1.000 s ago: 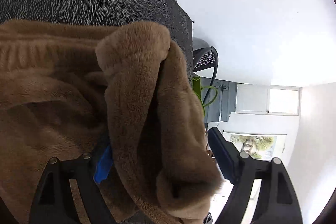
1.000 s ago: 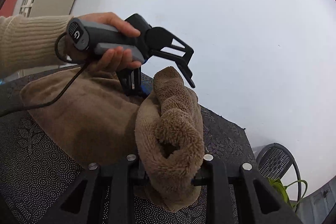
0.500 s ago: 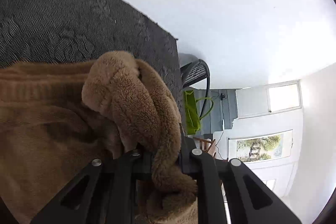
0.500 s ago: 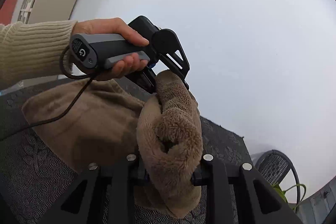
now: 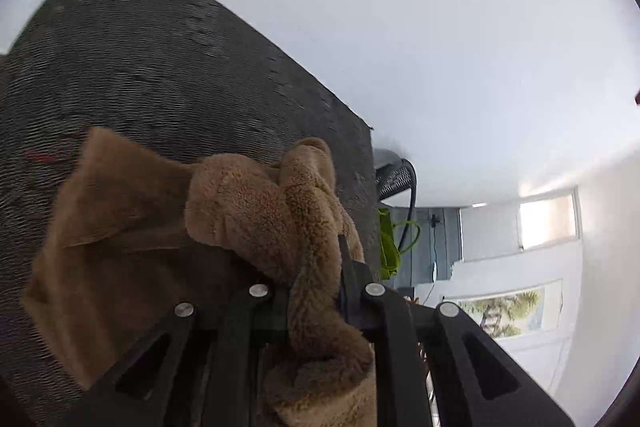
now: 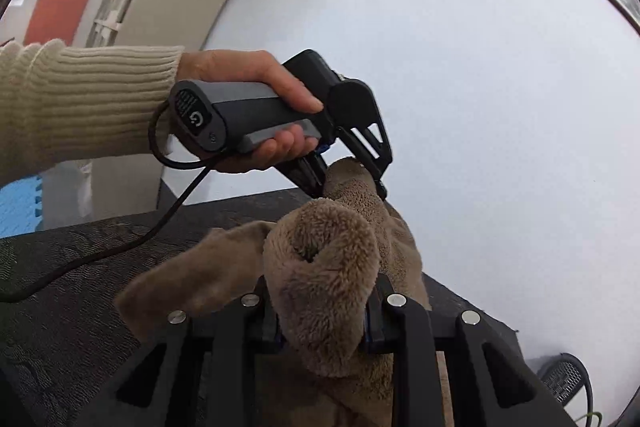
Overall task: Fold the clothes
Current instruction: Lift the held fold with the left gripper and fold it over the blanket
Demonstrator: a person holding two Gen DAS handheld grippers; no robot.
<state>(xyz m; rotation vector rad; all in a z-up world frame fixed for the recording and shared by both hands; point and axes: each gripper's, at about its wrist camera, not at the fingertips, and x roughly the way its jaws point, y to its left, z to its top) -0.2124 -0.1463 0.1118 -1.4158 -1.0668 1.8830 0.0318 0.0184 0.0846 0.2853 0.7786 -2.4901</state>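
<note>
The left gripper (image 5: 314,301) is clamped on a bunched edge of the fluffy light-brown fleece garment (image 5: 256,211), its black jaws pinching a thick roll of pile that spills out toward 6 o'clock in the left wrist view. The jaws have just been closing, and the fleece is between them. The rest of the garment trails away toward 9 o'clock, part of it lying on the dark grey textured cloth of the desk (image 5: 152,67) and part lifted off it.

In the right wrist view the right gripper (image 6: 322,323) is likewise narrowed onto a fat fold of the same garment (image 6: 324,275), the pile bulging up between its two black fingers at the frame's centre. Toward 12 o'clock from that fold, a person's hand (image 6: 256,95) in a ribbed cream sleeve (image 6: 80,99) holds the grey-and-black handle of the left gripper (image 6: 352,183), whose tips bite into the raised top of the fleece. A black cable (image 6: 168,211) runs from the handle down toward 8 o'clock across the desk (image 6: 60,287).

Behind the desk stands a plain white wall (image 5: 420,27). At 3 o'clock in the left wrist view are a black mesh chair back (image 5: 396,177) and a lime-green bag (image 5: 388,243).
</note>
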